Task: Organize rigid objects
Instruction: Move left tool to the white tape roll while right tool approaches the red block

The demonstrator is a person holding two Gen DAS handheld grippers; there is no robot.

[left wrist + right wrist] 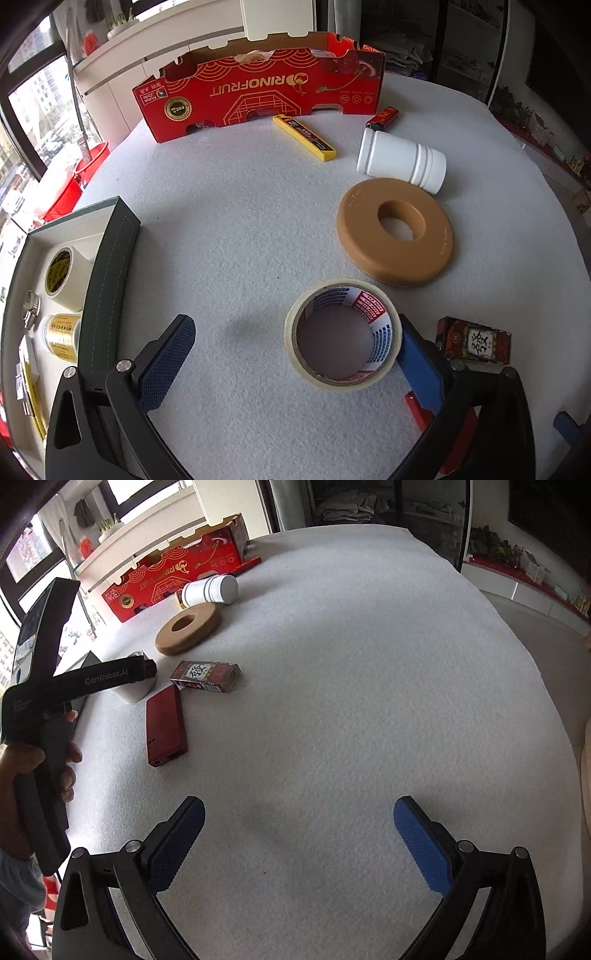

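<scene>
Two tools, both spread wide, holding nothing. Left tool [295,354] straddles tape roll [342,334] on white felt desk [236,229]; right tool [299,840] over bare felt. Windows [33,122] at left.

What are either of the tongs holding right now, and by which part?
Nothing is held. The left tongs stand open around the tape roll, with only the right pad against its wall. The right tongs are open over the bare cloth.
</scene>
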